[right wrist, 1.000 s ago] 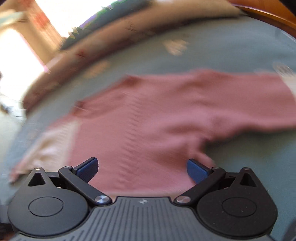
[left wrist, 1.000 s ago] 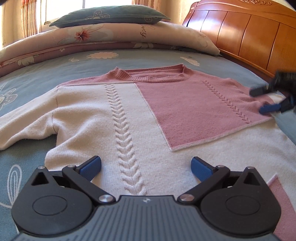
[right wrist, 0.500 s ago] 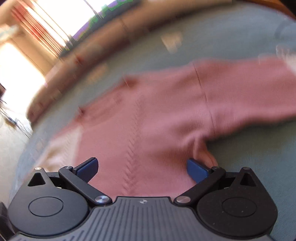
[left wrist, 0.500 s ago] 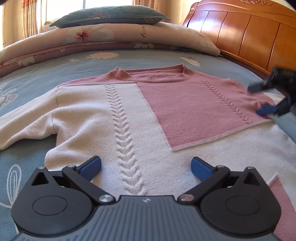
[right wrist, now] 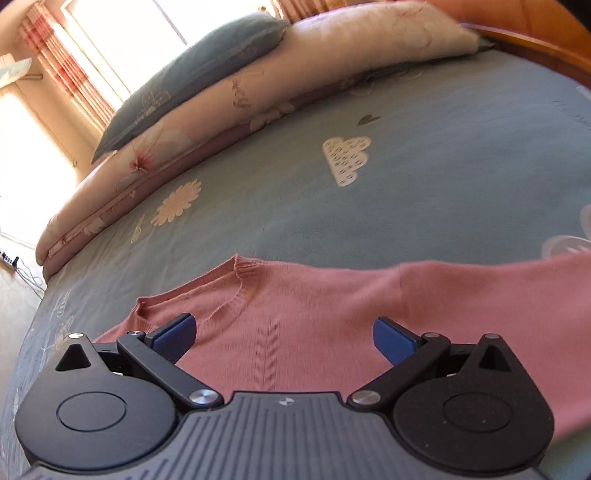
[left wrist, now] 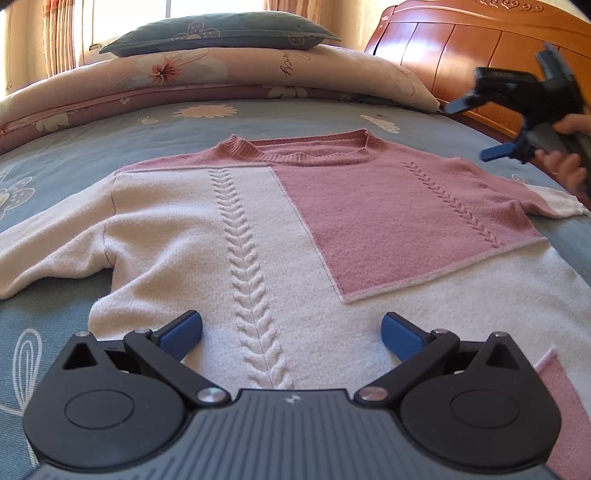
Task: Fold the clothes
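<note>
Both grippers, left gripper (left wrist: pixel 291 332) near the hem and right gripper (right wrist: pixel 284 338) above the pink shoulder, gape empty over the sweater (left wrist: pixel 258 236) spread flat on the bed (left wrist: pixel 66 147), so your first fold likely needs a sleeve pinched.

Blue-grey bedsheet (left wrist: pixel 92 147), printed with pale flowers, a white cloud and a small dark heart (cloud and heart clearest in the right wrist view). Long cream-and-mauve floral bolster (left wrist: pixel 207 79), lying along the far edge of the sheet. Dark teal pillow (left wrist: pixel 221 33), resting on top of the bolster. Orange-brown wooden headboard (left wrist: pixel 461 55), panelled, at right. Striped curtains (right wrist: pixel 70 70) beside a bright window (right wrist: pixel 122 40).
</note>
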